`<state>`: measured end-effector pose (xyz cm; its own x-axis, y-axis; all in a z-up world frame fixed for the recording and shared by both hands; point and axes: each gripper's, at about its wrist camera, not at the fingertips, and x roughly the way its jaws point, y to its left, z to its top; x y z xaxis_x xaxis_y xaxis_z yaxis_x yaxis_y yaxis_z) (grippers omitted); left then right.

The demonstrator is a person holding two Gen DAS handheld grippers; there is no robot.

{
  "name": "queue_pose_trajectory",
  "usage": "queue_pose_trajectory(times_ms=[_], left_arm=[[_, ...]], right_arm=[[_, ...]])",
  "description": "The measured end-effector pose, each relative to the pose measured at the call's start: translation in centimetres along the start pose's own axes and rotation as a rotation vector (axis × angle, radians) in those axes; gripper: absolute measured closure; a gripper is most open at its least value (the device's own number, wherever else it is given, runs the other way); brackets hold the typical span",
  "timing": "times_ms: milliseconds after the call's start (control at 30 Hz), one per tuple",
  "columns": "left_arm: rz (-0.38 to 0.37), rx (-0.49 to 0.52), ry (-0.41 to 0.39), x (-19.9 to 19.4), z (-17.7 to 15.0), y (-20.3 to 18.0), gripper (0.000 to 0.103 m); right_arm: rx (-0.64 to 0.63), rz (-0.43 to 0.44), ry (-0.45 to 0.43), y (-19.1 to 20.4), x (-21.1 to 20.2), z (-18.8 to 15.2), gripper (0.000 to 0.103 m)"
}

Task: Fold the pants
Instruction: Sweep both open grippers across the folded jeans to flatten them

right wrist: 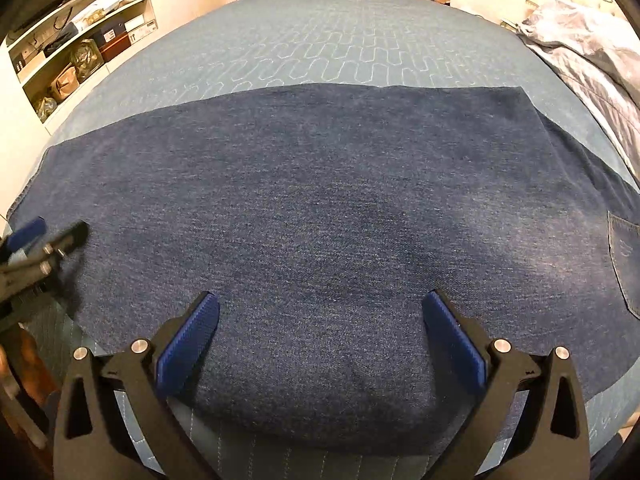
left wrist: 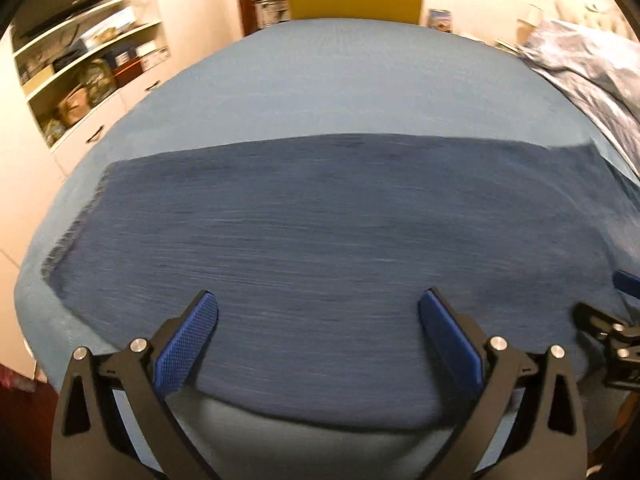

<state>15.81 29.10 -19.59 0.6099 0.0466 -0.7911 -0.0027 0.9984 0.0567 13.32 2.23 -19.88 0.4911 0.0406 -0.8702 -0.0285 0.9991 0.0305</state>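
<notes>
**Denim laid flat, both grippers empty above near edge**

Pants (right wrist: pixel 320 220) lie spread across the quilted blue bedspread (right wrist: pixel 320 40), already doubled leg on leg by the look; back pocket at far right, hem ends at left. Left gripper (left wrist: pixel 318 312) and right gripper (right wrist: pixel 320 312) both hover over the near edge, jaws wide apart, holding nothing. Left view is motion-blurred. Judgement: denim is soft but weighty, drapes rather than slides. Best grip: pinch hem corners at left, carry toward waistband.
</notes>
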Motion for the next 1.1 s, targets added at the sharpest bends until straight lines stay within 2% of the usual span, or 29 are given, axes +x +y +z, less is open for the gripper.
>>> queue_pose_trajectory(times_ms=[100, 167, 233, 267, 300, 400, 467, 533, 567, 700, 767, 800, 867, 900, 967, 1100], left_arm=[[0.123, -0.033, 0.004, 0.6, 0.5, 4.5, 0.001], [0.217, -0.092, 0.003, 0.6, 0.6, 8.2, 0.002], [0.282, -0.225, -0.015, -0.8, 0.4, 13.0, 0.003], [0.278, -0.271, -0.024, -1.4, 0.3, 14.4, 0.009], [0.239, -0.345, -0.037, -2.4, -0.3, 16.4, 0.013], [0.085, -0.477, -0.052, -4.1, -2.3, 19.2, 0.030], [0.006, -0.509, -0.042, -4.2, -3.6, 19.4, 0.044], [-0.090, -0.505, -0.029, -4.0, -4.7, 18.5, 0.052], [-0.141, -0.519, -0.028, -3.6, -5.1, 18.1, 0.053], [-0.165, -0.540, -0.032, -2.5, -5.0, 17.6, 0.059], [-0.180, -0.561, -0.038, -2.4, -4.5, 17.9, 0.059], [-0.175, -0.570, -0.033, -2.4, -4.3, 17.9, 0.060], [-0.066, -0.531, -0.015, -2.7, -3.8, 17.2, 0.067], [-0.007, -0.479, -0.044, -3.8, -3.2, 16.2, 0.067], [-0.006, -0.413, -0.092, -5.3, -2.5, 14.3, 0.067], [-0.066, -0.136, -0.119, -6.2, -1.3, 5.7, 0.067]], right_arm=[[-0.011, 0.000, 0.002, 0.1, 0.0, 0.0, 0.004], [-0.016, -0.002, -0.001, 0.1, 0.0, -0.1, 0.004], [-0.017, -0.005, -0.005, 0.3, 0.0, -0.1, 0.004], [-0.017, -0.009, -0.007, 0.4, 0.0, -0.1, 0.004], [-0.017, -0.013, -0.008, 0.5, 0.0, -0.2, 0.004], [-0.017, -0.019, -0.011, 0.7, 0.0, -0.2, 0.004], [-0.014, -0.016, -0.007, 0.7, 0.0, -0.1, 0.004], [-0.018, -0.022, -0.011, 0.9, -0.2, 0.0, 0.006], [-0.021, -0.025, -0.024, 1.0, -0.4, 0.1, 0.008], [-0.063, -0.032, -0.066, 2.0, -1.2, 0.3, 0.009], [-0.083, -0.049, -0.073, 2.5, -1.2, 0.4, 0.016], [-0.083, -0.052, -0.075, 2.6, -1.3, 0.5, 0.016], [-0.088, -0.057, -0.058, 2.9, -0.9, 0.6, 0.017], [-0.092, -0.062, -0.055, 3.0, -0.8, 0.6, 0.019], [-0.089, -0.065, -0.057, 3.0, -0.7, 0.4, 0.020], [-0.082, -0.066, -0.050, 3.1, -0.6, 0.4, 0.020]])
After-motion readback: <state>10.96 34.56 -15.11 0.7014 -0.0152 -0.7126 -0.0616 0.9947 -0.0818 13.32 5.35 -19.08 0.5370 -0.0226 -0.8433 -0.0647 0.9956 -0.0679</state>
